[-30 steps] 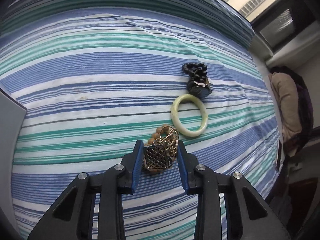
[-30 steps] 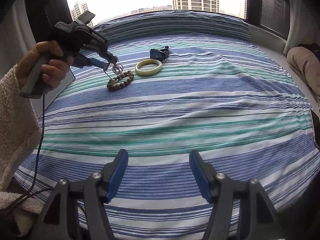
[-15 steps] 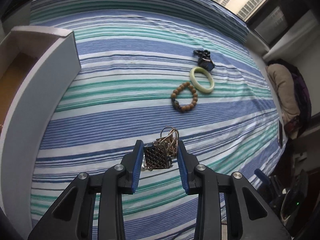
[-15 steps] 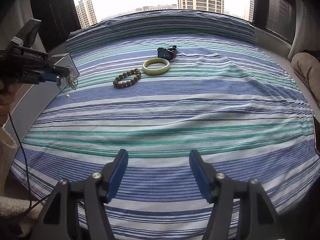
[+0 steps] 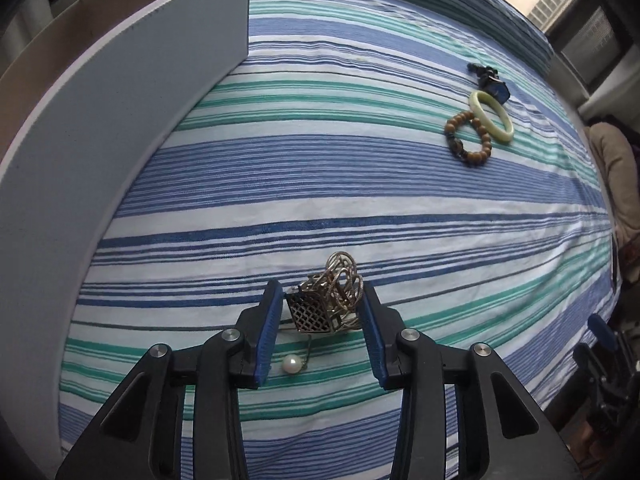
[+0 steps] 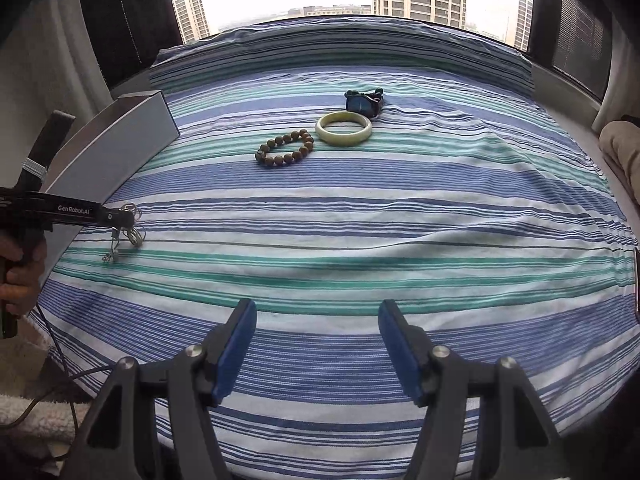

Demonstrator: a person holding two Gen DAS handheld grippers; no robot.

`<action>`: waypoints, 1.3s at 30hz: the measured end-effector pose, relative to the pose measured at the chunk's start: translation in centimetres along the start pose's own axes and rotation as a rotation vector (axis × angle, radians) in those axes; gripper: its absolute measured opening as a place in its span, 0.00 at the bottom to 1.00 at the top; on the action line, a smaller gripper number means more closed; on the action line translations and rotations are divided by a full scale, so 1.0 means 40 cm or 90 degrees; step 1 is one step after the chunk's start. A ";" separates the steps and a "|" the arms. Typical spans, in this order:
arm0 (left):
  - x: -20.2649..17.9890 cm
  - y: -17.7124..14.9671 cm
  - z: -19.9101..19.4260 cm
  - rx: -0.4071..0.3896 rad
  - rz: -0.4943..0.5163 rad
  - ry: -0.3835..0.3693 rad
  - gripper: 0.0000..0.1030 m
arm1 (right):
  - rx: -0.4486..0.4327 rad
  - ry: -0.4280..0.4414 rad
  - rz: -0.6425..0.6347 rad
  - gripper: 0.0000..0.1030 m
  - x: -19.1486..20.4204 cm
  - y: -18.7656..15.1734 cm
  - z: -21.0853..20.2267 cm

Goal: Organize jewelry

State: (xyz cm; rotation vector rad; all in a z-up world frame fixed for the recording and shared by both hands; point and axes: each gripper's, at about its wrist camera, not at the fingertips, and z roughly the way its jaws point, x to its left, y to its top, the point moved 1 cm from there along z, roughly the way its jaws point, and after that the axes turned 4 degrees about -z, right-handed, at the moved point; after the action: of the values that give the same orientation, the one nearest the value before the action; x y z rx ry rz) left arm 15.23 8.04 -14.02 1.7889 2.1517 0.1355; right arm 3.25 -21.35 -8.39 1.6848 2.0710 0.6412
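A tangle of gold-toned metal jewelry (image 5: 326, 300), its looped wire rings bunched behind a dark lattice-cut square pendant, sits between the blue pads of the left gripper (image 5: 320, 326), low over the striped bedsheet (image 5: 360, 184). The jaws have just been opening; the cluster touches the left pad at its corner and lies against the right one, though a firm grip cannot be confirmed. A single white pearl (image 5: 291, 364) hangs on a fine wire just beneath. A smooth grey-white box (image 5: 100, 128) with a sharp corner stands close at the left. Well apart up the bed lie a round wooden bead bracelet (image 6: 285, 148), a glossy pale-green bangle (image 6: 343, 128) and a dark blue piece (image 6: 363, 103), clustered near one another. The right gripper (image 6: 318, 346) hovers with jaws wide and empty over open, lightly wrinkled cotton.
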 end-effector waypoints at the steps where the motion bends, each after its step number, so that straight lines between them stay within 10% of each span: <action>1: 0.002 0.004 -0.004 -0.004 -0.006 0.002 0.56 | -0.001 0.001 -0.003 0.63 -0.001 0.001 -0.005; 4: 0.018 0.011 -0.042 -0.039 -0.023 -0.011 0.75 | 0.007 0.010 -0.006 0.63 -0.012 0.018 -0.004; 15: 0.137 -0.089 -0.141 -0.090 -0.097 0.007 0.78 | 0.033 0.134 -0.116 0.61 0.024 0.340 0.212; 18: 0.174 -0.123 -0.165 -0.097 -0.120 0.002 0.78 | 0.041 0.138 -0.195 0.37 0.093 0.397 0.296; 28: 0.226 -0.160 -0.166 -0.097 -0.141 0.013 0.78 | 0.111 0.128 -0.262 0.26 0.176 0.409 0.461; 39: 0.203 -0.176 -0.148 -0.090 -0.091 0.033 0.78 | 0.180 0.172 -0.249 0.14 0.151 0.294 0.349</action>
State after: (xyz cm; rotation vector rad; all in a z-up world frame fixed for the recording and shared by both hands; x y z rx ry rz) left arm 5.53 15.32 -12.06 1.5655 2.2373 0.2948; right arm 19.37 -11.99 -13.14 1.3175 2.6959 0.4853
